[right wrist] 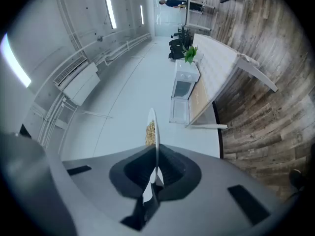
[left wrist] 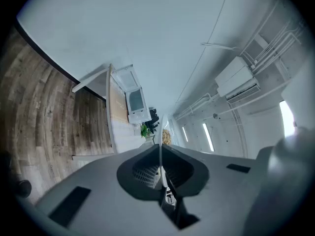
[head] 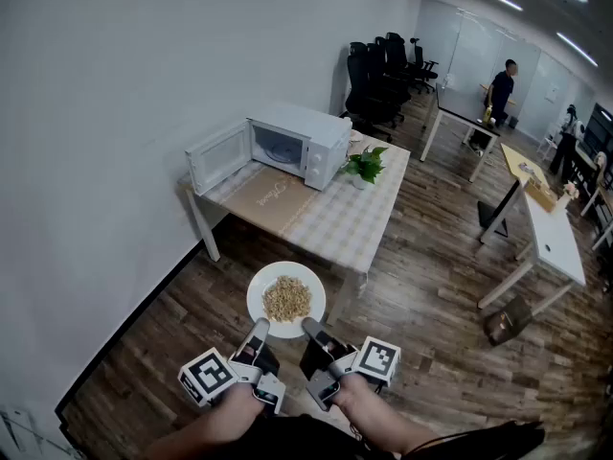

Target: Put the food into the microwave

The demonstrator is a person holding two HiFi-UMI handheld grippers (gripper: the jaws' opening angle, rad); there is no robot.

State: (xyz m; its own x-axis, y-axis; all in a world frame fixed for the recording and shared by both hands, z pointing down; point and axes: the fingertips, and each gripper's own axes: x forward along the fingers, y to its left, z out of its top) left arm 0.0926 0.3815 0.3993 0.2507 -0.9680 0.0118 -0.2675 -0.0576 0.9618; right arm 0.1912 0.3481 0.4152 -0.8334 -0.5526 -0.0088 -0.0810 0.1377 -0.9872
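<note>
Left gripper [head: 259, 328] and right gripper [head: 312, 330] both clamped on near rim of white plate [head: 260, 285], held in air, well short of table [head: 337, 226]. Loose food [head: 286, 298] heaped mid-plate. Microwave [head: 299, 146] far left, door [head: 218, 157] open. Risk, likely: hands uneven, plate tilts, food slides off; far edge clips door.

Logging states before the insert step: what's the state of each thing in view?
microwave: on the table, door open.
plate: held in the air, short of the table.
food: piled on the plate, not yet in the microwave.
left gripper: fingers shut on the plate's near rim.
right gripper: fingers shut on the plate's near rim.
plant: upright beside the microwave.
</note>
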